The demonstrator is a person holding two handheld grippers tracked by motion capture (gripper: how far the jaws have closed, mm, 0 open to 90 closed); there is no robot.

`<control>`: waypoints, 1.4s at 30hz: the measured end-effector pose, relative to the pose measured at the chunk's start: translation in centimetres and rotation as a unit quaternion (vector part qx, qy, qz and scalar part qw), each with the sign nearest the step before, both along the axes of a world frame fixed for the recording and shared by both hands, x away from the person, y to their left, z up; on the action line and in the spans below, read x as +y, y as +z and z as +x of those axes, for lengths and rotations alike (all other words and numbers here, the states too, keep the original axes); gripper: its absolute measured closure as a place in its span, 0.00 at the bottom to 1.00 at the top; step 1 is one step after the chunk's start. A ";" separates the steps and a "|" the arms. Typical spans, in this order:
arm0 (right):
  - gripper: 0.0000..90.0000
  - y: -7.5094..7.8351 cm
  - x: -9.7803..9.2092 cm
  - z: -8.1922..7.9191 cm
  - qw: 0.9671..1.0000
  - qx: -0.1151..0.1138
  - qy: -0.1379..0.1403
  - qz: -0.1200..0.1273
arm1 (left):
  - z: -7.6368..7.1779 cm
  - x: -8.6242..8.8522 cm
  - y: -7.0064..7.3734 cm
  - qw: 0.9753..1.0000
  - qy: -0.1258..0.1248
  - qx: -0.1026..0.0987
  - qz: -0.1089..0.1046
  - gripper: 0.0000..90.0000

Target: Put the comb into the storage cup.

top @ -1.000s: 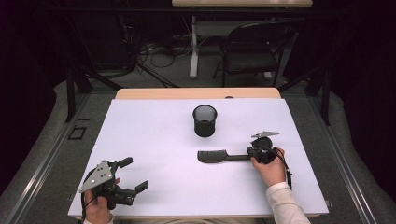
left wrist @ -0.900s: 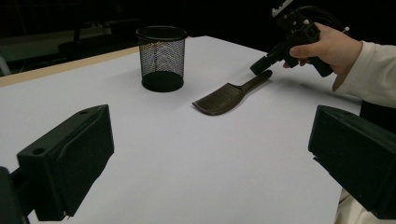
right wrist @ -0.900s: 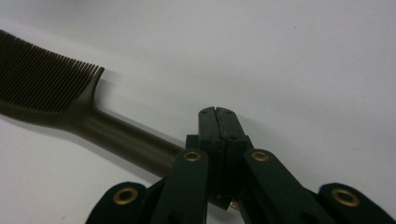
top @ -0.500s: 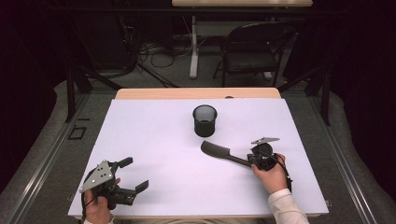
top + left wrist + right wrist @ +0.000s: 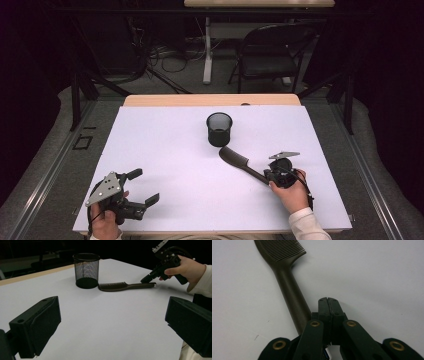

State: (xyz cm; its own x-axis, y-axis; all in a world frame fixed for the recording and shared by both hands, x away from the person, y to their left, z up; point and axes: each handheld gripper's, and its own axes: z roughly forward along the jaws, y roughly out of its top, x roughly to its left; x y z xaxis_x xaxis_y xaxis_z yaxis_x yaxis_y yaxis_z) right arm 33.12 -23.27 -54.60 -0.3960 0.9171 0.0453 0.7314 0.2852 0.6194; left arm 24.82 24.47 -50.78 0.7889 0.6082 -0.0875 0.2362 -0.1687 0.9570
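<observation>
A dark comb lies flat on the white table, its toothed head close to a black mesh cup that stands upright at mid-table. My right gripper is shut with nothing between its jaws. In the right gripper view its closed tips sit just right of the comb handle, against or very near it. My left gripper rests open near the front left edge, far from the comb. From the left gripper view, the cup, comb and right gripper lie ahead.
The white table sheet has bare room between the two grippers. A wooden table edge runs along the back. Behind it stand a chair and floor cables.
The comb has swung from lying crosswise to a diagonal, its head now nearer the cup. My right gripper has shifted with the handle end. The left gripper has stayed put.
</observation>
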 end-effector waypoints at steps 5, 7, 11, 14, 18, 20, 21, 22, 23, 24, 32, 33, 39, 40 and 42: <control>1.00 0.0 0.2 -0.4 1.000 0.000 0.004 0.001 | 0.0 0.0 0.0 1.000 0.000 -0.001 0.000 0.01; 1.00 0.0 0.3 -0.6 1.000 0.000 0.007 0.003 | 0.0 0.0 0.0 1.000 -0.001 -0.001 0.001 0.01; 1.00 0.1 0.6 -0.8 1.000 0.002 0.012 0.002 | 0.0 0.0 0.0 1.000 -0.002 -0.001 0.002 0.01; 1.00 0.1 0.7 -0.9 1.000 0.000 0.015 0.002 | 0.0 0.0 0.0 1.000 -0.001 -0.001 0.001 0.01; 1.00 0.2 0.7 -1.0 1.000 -0.001 0.016 0.005 | 0.0 0.0 0.0 1.000 -0.002 -0.001 0.002 0.01; 1.00 0.2 0.7 -1.0 1.000 -0.002 0.016 0.006 | 0.0 -0.1 0.0 1.000 -0.001 -0.002 0.002 0.01; 1.00 0.2 0.7 -1.0 1.000 -0.002 0.015 0.007 | 0.0 -0.1 0.0 1.000 -0.001 -0.002 0.002 0.01; 1.00 0.3 0.7 -1.0 1.000 -0.003 0.015 0.006 | 0.0 -0.1 0.0 1.000 -0.003 -0.002 0.002 0.01; 1.00 0.3 0.6 -1.0 1.000 -0.004 0.015 0.007 | 0.0 -0.1 0.0 1.000 -0.003 -0.002 0.002 0.01; 1.00 0.3 0.6 -1.0 1.000 -0.005 0.014 0.006 | 0.0 -0.1 0.0 1.000 -0.003 -0.002 0.002 0.01; 0.95 0.7 0.1 -1.0 1.000 -0.017 0.007 0.016 | 0.0 -0.1 0.0 1.000 -0.005 -0.002 0.002 0.01; 0.94 0.7 0.0 -1.0 1.000 -0.018 0.005 0.019 | 0.0 -0.1 0.0 1.000 -0.005 -0.001 0.002 0.01; 0.83 0.9 -0.3 -1.0 0.999 -0.024 0.002 0.025 | 0.0 -0.1 0.0 1.000 -0.006 -0.001 0.003 0.01; 0.81 0.9 -0.3 -1.0 0.999 -0.025 0.002 0.025 | 0.0 -0.1 0.0 1.000 -0.006 0.000 0.003 0.00; 0.77 0.9 -0.4 -1.0 0.999 -0.026 0.003 0.026 | 0.0 -0.1 0.0 1.000 -0.004 0.000 0.004 0.01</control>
